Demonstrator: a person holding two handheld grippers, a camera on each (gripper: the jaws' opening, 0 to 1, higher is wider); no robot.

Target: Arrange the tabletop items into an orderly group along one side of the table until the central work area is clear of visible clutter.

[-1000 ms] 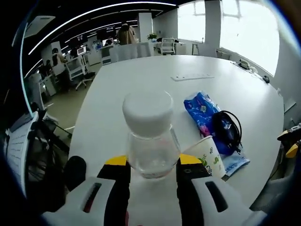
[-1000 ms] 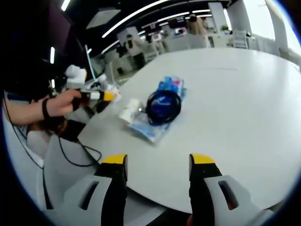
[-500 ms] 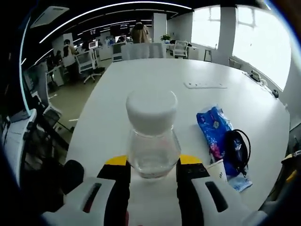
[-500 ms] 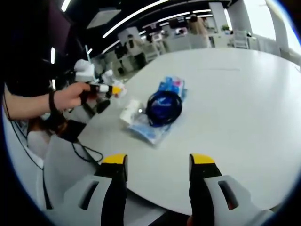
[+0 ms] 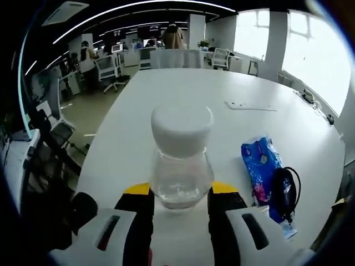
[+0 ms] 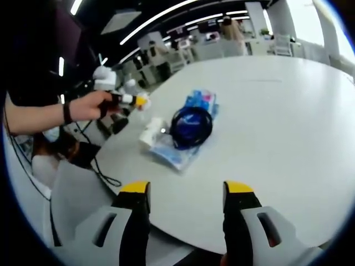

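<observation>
One clear jar (image 5: 181,166), white-lidded, clamped in left tool (image 5: 180,191) above desk (image 5: 166,94); right tool (image 6: 186,191) apart; blue packet (image 5: 260,166) at 3 o'clock.

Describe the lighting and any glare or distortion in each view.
Left gripper view: the windows are blown out white, and the jar stays sharp. Right gripper view: ceiling light strips curve from the fisheye lens, and the table is evenly lit.
</observation>
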